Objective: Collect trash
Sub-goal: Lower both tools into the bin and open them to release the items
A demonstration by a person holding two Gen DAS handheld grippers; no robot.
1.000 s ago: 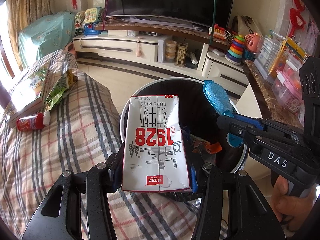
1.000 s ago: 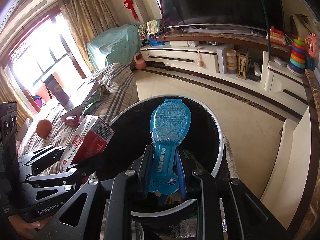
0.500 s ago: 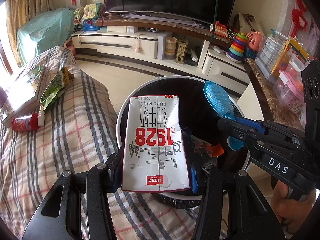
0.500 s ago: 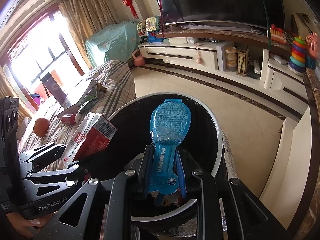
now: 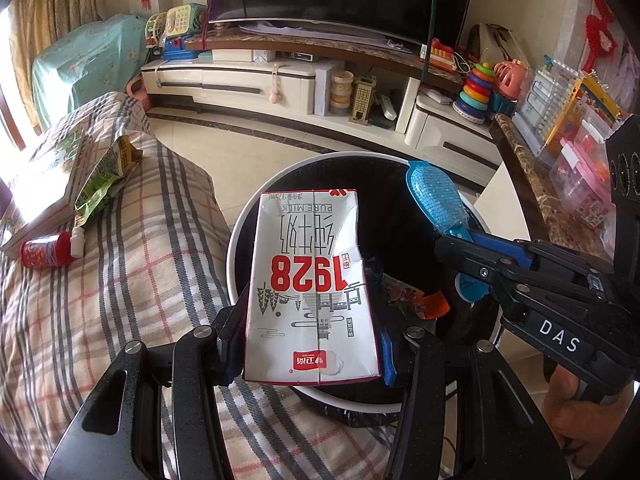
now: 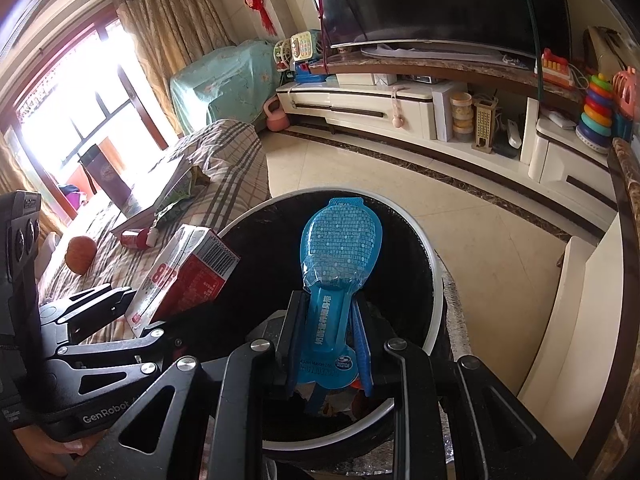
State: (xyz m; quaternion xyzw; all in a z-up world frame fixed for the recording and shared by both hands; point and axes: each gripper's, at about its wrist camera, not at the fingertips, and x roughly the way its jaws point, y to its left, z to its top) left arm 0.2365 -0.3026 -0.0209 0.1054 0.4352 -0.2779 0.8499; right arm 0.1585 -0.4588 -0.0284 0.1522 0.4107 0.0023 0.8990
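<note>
On the far left, a red bottle and a green snack bag lie on the plaid blanket, not yet collected — we could forget them once our grippers are free. Next, our left gripper has its jaws clamped on the sides of a milk carton, held over the near rim of the black-lined bin. Let go from here, the carton may catch the rim and tip out onto the blanket, so we judge it needs carrying further in. To the right, our right gripper has narrow jaws pinching the stem of a blue plastic package over the bin's mouth — light and flat, it might cling to a pad or drift sideways when released.
</note>
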